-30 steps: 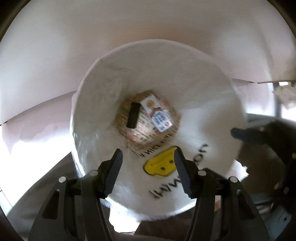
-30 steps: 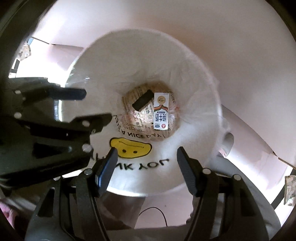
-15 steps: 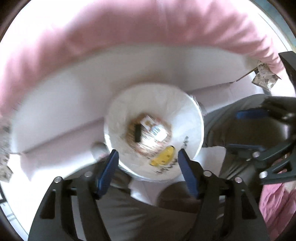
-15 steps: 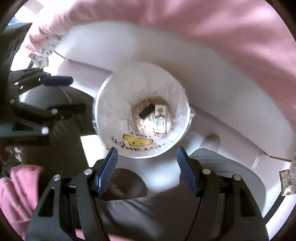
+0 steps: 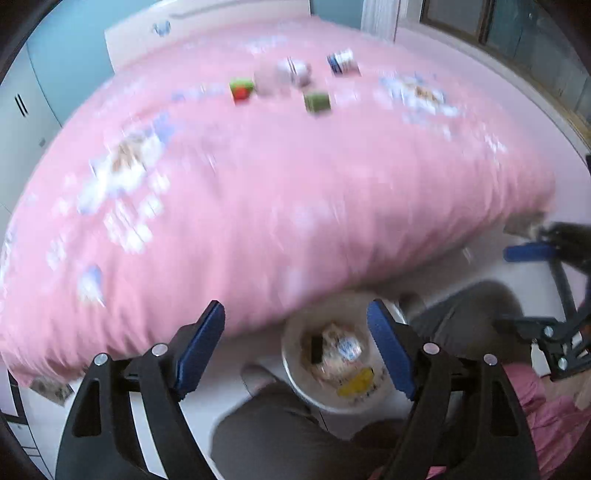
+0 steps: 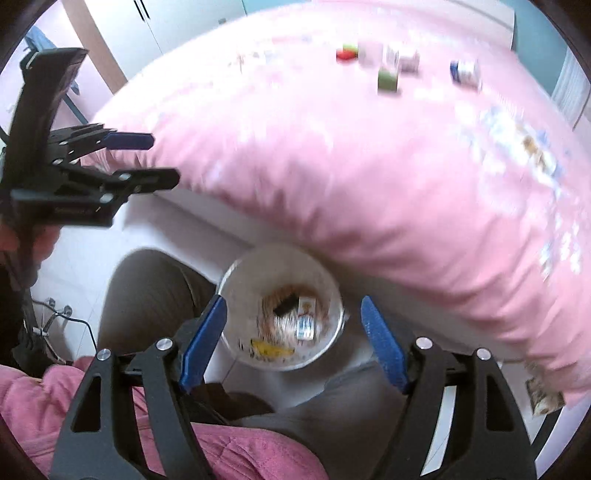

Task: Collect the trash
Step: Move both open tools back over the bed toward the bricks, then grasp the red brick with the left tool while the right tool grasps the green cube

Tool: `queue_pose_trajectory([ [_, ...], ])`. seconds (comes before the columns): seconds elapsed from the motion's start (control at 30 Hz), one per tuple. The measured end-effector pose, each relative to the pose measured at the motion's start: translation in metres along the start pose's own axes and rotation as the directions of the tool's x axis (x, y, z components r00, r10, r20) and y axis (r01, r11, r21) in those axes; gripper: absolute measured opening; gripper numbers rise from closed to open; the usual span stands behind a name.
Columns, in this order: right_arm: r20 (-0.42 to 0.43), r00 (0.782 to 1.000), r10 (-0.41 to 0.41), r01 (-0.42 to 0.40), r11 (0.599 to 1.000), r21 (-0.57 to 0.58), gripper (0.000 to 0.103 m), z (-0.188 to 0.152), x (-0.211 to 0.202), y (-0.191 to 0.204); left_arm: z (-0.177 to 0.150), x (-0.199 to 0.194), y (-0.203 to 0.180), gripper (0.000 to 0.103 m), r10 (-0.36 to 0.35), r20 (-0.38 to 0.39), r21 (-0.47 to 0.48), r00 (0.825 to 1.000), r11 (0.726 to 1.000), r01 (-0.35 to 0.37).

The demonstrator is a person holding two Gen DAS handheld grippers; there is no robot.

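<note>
A white-lined trash bin (image 5: 295, 384) (image 6: 236, 280) stands on the floor by the bed, holding cartons and wrappers (image 5: 340, 350) (image 6: 299, 321). Several small boxes and cans lie far off on the pink duvet: a red-green box (image 5: 242, 88) (image 6: 347, 51), a green box (image 5: 317, 101) (image 6: 387, 79), a blue-white can (image 5: 341, 61) (image 6: 465, 72). My left gripper (image 5: 295, 347) hangs high above the bin, jaws opening, nothing between them. My right gripper (image 6: 293, 339) is likewise high over the bin, jaws opening and empty. Each gripper shows at the edge of the other's view.
A pink duvet (image 5: 258, 192) (image 6: 369, 166) covers the bed and overhangs the bin. A person's grey trouser legs (image 5: 280, 435) (image 6: 147, 295) flank the bin on the white floor. Crumpled paper scraps lie on the floor (image 5: 51, 387) (image 6: 543, 395). Wardrobe doors (image 6: 177, 22) stand behind.
Both grippers have risen far up from inside the bin's mouth and tilted up, so the bed top and its items came into view. Both pairs of jaws have widened.
</note>
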State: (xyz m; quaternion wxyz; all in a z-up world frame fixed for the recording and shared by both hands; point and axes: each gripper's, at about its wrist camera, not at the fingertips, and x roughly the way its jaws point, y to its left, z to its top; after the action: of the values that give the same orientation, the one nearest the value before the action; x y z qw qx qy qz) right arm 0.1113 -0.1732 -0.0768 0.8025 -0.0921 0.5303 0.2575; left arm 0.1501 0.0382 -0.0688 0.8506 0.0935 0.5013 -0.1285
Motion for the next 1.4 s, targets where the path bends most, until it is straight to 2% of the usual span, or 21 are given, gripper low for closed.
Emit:
queue_pose_trajectory([
  [0.13,0.086,0.996,-0.007,0.008,1.0,-0.015,0.076,0.024,-0.027,-0.002,0.034,-0.01,0.013,0.082,0.017,0.051,-0.002,0.999,1.0,-0.017],
  [0.23,0.12,0.993,-0.021,0.025,0.999,-0.027,0.077,0.041,-0.039,-0.005,0.058,-0.009,0.027,0.082,0.045,0.069,-0.008,0.997,0.999,-0.045],
  [0.3,0.142,0.989,-0.036,0.041,0.999,-0.032,0.077,0.056,-0.046,-0.008,0.071,-0.007,0.034,0.082,0.04,0.075,-0.026,0.996,0.999,-0.038],
  [0.37,0.165,0.985,-0.046,0.052,0.998,-0.035,0.077,0.073,-0.05,-0.012,0.086,0.0,0.046,0.082,0.024,0.073,-0.048,0.997,0.999,-0.02],
  [0.5,0.203,0.977,-0.06,0.067,0.997,-0.027,0.077,0.105,-0.053,-0.023,0.117,0.019,0.062,0.082,0.044,0.061,-0.056,0.997,0.998,-0.041],
  [0.63,0.241,0.968,-0.071,0.076,0.997,-0.013,0.077,0.139,-0.051,-0.035,0.143,0.043,0.07,0.082,0.034,0.042,-0.051,0.999,0.998,-0.031],
  [0.7,0.252,0.965,-0.077,0.08,0.997,0.001,0.079,0.157,-0.043,-0.044,0.158,0.06,0.074,0.082,0.038,0.036,-0.045,0.999,0.998,-0.036],
  [0.87,0.198,0.98,-0.034,0.027,0.999,0.039,0.079,0.19,-0.004,-0.067,0.189,0.109,0.085,0.082,0.033,-0.005,-0.04,0.999,0.999,-0.033],
  [1.17,0.115,0.991,-0.075,0.069,0.996,0.058,0.079,0.224,0.076,-0.091,0.229,0.187,0.098,0.082,0.004,-0.055,-0.075,0.998,0.997,-0.008],
  [1.3,0.093,0.991,-0.095,0.088,0.993,0.082,0.079,0.237,0.106,-0.1,0.24,0.213,0.105,0.082,0.011,-0.063,-0.094,0.998,0.995,-0.017],
  [1.4,0.072,0.992,-0.099,0.09,0.99,0.113,0.079,0.247,0.127,-0.112,0.248,0.227,0.11,0.079,-0.01,-0.07,-0.115,0.998,0.993,0.002],
])
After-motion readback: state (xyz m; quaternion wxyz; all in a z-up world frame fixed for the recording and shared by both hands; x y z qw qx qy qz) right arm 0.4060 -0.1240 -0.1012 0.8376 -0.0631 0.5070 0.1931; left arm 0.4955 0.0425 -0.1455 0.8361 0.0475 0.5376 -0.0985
